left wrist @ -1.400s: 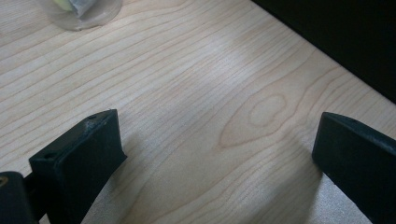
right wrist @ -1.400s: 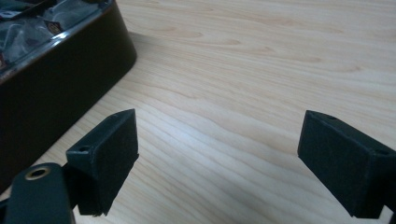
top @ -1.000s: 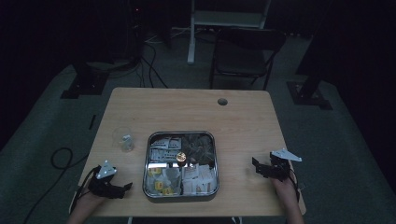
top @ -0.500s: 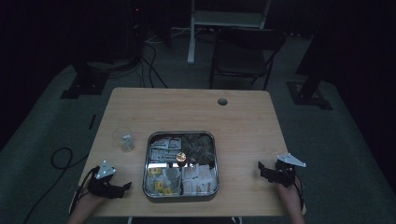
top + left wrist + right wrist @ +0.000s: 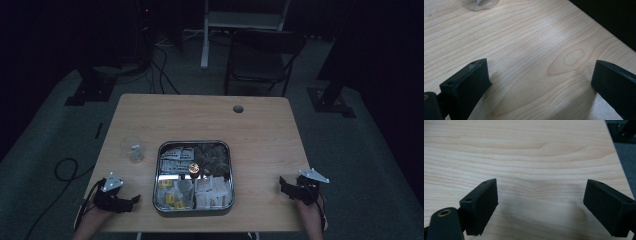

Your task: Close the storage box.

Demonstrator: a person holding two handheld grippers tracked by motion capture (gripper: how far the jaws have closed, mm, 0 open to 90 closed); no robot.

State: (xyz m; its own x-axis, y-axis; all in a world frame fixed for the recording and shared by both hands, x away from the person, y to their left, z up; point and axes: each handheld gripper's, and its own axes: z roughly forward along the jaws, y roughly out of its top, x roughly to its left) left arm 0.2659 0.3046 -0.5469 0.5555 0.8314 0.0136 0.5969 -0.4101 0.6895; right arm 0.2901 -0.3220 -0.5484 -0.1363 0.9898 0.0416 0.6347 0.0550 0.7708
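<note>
A square metal tray sits at the near middle of the counter, within equal reach of both arms, and it is divided into compartments so that its contents stay sorted: white packets at the far left, dark packets at the far right, yellow-labelled sachets at the near left and pale packets at the near right, with a small round brass-coloured knob or lid at the centre where the dividers meet. A small clear glass with something pale inside stands just beside the tray's far left corner, apart from it, probably set there as the place to drop a packet into. The left hand-held gripper rests low on the counter near the tray's near left corner, its jaws spread wide with only bare wood between them in the left gripper view, where the glass peeks in at the top edge. The right hand-held gripper lies well apart from the tray near the counter's right edge, likewise wide open and holding nothing, bare wood grain between its jaws in the right gripper view. Both seem parked at the sides so the tray stays unobstructed; judging by this, no pick has begun, and the left one looks better placed to reach the glass or the sachets first.
</note>
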